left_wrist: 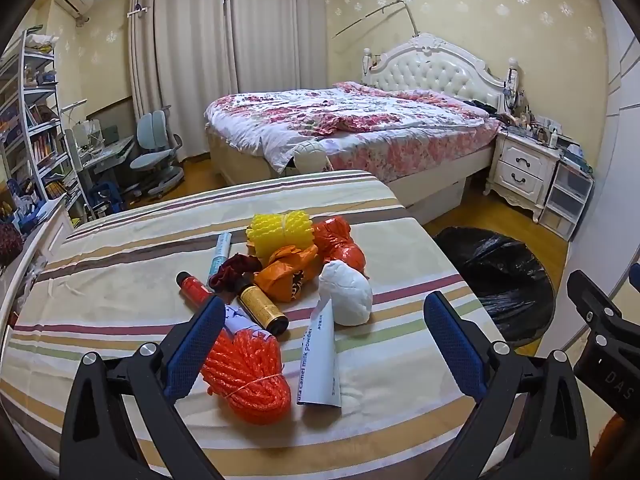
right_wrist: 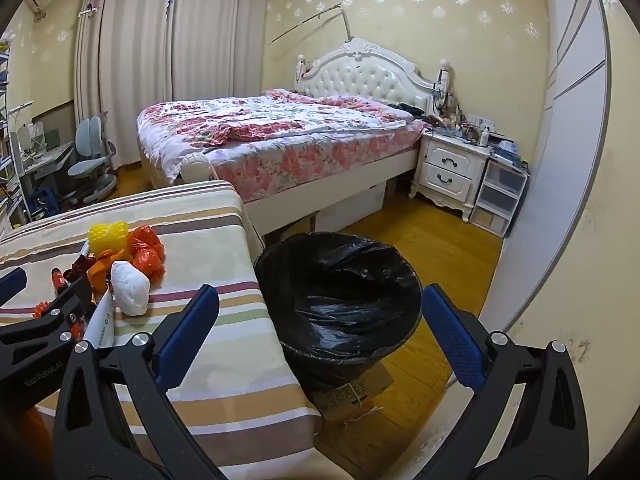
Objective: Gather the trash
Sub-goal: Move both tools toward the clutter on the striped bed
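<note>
A pile of trash lies on the striped table [left_wrist: 120, 280]: an orange rope bundle [left_wrist: 248, 376], a milk powder sachet [left_wrist: 320, 360], a white wad [left_wrist: 348, 296], a yellow-brown bottle [left_wrist: 262, 306], a red tube [left_wrist: 194, 286], orange bags [left_wrist: 340, 244] and yellow foam net [left_wrist: 280, 232]. My left gripper [left_wrist: 324, 320] is open above the near side of the pile, empty. My right gripper [right_wrist: 320, 316] is open and empty, over the black-lined bin [right_wrist: 340, 300] beside the table's right edge. The white wad [right_wrist: 130, 288] and the orange bags [right_wrist: 148, 252] show at left in the right wrist view.
The bin [left_wrist: 500, 280] stands on cardboard [right_wrist: 352, 396] on the wood floor right of the table. A floral bed [right_wrist: 280, 132], a white nightstand [right_wrist: 448, 168] and plastic drawers [right_wrist: 500, 196] are behind. A desk chair [left_wrist: 154, 156] and bookshelf [left_wrist: 32, 120] stand at left.
</note>
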`<state>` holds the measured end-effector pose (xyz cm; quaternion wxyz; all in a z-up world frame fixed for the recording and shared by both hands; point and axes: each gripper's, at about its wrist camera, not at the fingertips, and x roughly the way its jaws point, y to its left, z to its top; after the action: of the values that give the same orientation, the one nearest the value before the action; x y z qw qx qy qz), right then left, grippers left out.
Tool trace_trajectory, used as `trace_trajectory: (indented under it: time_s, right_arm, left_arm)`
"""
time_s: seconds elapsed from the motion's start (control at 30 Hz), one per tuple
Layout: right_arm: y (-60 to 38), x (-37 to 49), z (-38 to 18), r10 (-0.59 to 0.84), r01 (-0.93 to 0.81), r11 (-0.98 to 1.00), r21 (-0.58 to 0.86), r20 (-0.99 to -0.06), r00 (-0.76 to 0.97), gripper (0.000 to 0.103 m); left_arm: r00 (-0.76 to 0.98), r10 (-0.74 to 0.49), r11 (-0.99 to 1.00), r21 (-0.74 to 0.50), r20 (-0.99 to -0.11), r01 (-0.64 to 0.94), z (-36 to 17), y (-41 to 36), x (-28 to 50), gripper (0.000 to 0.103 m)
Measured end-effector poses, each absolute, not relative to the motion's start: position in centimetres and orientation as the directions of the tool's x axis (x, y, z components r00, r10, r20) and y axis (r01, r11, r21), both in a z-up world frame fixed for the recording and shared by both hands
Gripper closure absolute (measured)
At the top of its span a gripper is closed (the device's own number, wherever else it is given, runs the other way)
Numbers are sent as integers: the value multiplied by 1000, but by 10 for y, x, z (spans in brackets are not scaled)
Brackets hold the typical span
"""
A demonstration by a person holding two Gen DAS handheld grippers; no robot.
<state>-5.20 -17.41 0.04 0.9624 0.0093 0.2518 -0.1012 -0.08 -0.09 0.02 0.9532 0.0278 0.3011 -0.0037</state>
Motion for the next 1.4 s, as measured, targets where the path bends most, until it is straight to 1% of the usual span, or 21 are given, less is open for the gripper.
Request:
trace_trajectory:
  time_s: [0.2,1.4]
  right_arm:
    - [-174,-53,-1,-198,201,978,-48,-491,848,4]
    - [-187,-57,-6,-199,214,976,-30,-511,836,4]
  left_arm:
    - [819,8,999,48,-574,23,0,-2,-3,6]
    - [813,-4,998,44,-582,37,0,-6,-7,6]
